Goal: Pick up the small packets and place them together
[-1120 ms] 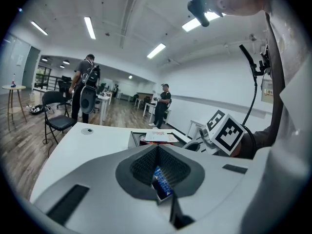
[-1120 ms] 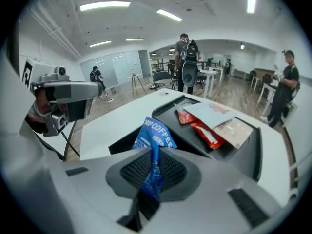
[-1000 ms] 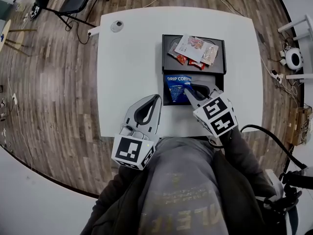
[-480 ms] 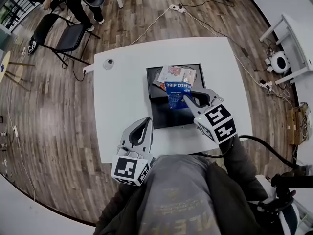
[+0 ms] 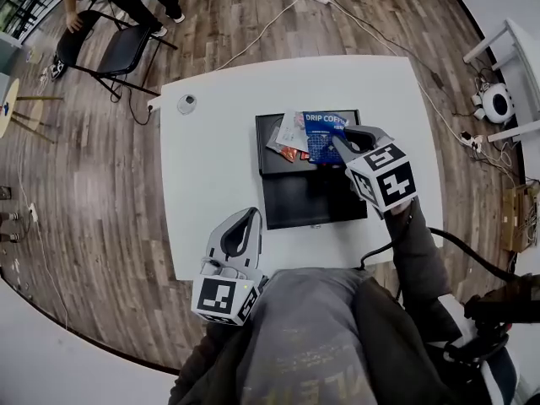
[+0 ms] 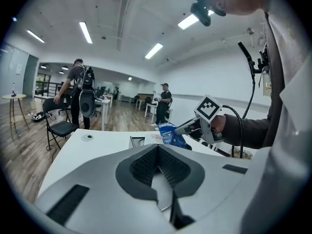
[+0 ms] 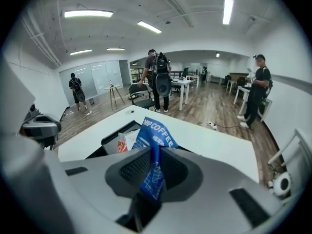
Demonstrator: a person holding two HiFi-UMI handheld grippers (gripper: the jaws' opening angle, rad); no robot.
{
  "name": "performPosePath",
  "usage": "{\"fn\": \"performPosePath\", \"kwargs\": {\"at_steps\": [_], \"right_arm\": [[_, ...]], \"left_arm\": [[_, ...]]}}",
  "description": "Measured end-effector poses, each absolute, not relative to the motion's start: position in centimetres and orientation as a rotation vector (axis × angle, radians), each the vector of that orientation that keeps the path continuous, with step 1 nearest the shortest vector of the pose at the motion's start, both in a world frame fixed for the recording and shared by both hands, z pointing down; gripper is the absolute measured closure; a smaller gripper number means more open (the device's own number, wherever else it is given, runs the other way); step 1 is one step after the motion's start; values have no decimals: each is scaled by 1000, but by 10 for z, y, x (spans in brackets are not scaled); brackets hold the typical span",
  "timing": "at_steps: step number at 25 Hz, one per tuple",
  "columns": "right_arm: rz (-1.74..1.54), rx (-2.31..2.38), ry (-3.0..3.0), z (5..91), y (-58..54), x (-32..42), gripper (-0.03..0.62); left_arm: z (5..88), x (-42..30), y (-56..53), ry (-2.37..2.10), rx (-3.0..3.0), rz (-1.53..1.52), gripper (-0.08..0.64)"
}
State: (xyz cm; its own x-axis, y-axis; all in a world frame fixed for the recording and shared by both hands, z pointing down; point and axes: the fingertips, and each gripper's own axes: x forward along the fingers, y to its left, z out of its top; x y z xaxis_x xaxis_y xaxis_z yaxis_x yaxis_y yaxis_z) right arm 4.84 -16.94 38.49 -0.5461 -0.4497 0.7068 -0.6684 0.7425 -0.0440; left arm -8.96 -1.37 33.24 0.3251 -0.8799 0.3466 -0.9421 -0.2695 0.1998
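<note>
Blue drip coffee packet [image 5: 323, 132] is pinched at one end in the right tongs [image 5: 339, 145], which are pressed onto it. It's held up over the far end of the black tray [image 5: 304, 202]. The other small packets [image 5: 288, 135] sit heaped in that far end, just left of the right tongs' tips, and the blue one overlaps the heap in the head view. I can't tell if they touch.

The left tongs [image 5: 251, 214] are pressed together with nothing in them. Their tips are over the near edge of the white surface [image 5: 211, 171], well apart from the right tongs.

For room, the near part of the tray below the right tongs' body is bare black. There's a wide stretch of bare surface beyond the left tongs and left of the tray. A narrower strip runs from the right tongs out to the surface's right edge.

The only other thing on top is a small round disc [image 5: 186, 103] near the far left corner, well away from both tongs. Off the surface there's wood floor, a black chair [image 5: 118, 47] far left with a person next to it, and cables [image 5: 371, 24] trailing past the far edge.
</note>
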Motion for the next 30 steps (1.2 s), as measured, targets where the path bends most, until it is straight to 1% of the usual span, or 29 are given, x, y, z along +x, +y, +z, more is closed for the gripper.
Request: {"fn": "performPosePath", "kwargs": {"at_steps": [4,6,14,18,30], "right_arm": [[442,818,-2221,401,-176,46,512],[446,816,-2210,405,-177,47,474],[456,889,-2200,403,-177,54,453],[455,907,-2222,397,-173,56,401],[331,1121,-2259,354,-148,86,399]], "left_arm": [[341,-91,-18,-1620,2199,250,563],[343,-91,-20,-1617,2191,251,563],[346,-93,-19,-1622,2190,243,563],[343,-92,-14,-1620,2204,238,563],[326,-84,2,-1592,2308,190,563]]}}
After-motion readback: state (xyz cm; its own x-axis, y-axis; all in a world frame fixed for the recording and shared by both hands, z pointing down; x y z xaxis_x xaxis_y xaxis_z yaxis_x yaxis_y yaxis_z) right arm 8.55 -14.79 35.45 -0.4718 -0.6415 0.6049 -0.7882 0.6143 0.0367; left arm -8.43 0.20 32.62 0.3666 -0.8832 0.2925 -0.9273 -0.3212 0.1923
